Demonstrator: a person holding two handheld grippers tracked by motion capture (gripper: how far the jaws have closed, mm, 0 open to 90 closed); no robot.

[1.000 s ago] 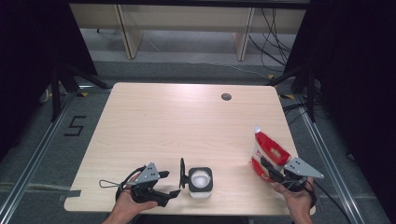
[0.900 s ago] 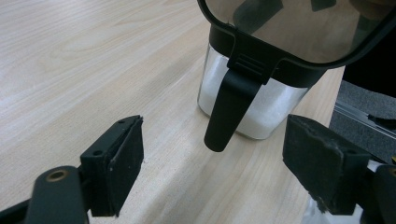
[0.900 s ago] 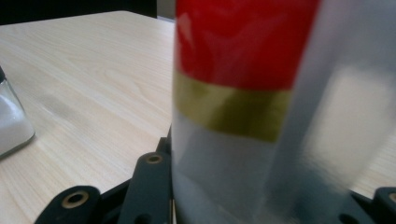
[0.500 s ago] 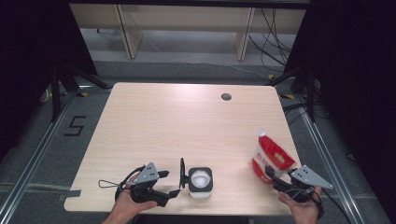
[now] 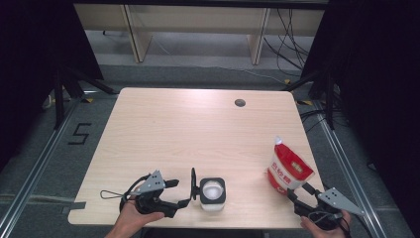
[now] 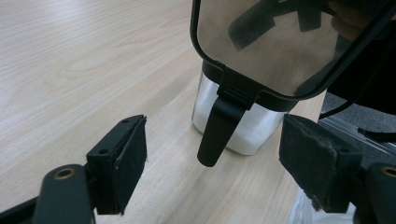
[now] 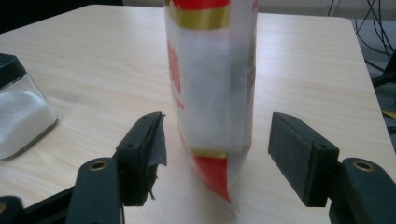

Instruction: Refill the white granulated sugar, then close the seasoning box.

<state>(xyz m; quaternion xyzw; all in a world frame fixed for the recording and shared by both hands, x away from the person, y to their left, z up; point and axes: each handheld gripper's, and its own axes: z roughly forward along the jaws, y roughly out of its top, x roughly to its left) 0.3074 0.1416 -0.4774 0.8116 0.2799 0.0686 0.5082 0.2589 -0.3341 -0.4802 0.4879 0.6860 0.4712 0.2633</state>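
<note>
So the right hand-held gripper sits at the near right corner of the light wooden table, and its jaws have just been opening. In the right gripper view they stand wide apart, with the red and white plastic pouch with a gold band between them and a clear gap on each side, so nothing is being squeezed. The pouch stands upright on the table just beyond that gripper, and in the high view it leans a little with its top corner pointing away from the person.

Left of the pouch, along the near edge, there's the clear square jar with a black rim and white powder inside. Its black flip lid stands up, hinged on the side away from the pouch, and a black tab hangs down from the hinge.

The left hand-held gripper is just past the jar, on the far side from the pouch. Its jaws are apart too, with the lid tab between them in the left gripper view but touching neither pad. A hand holds that gripper from the table's near edge.
</note>
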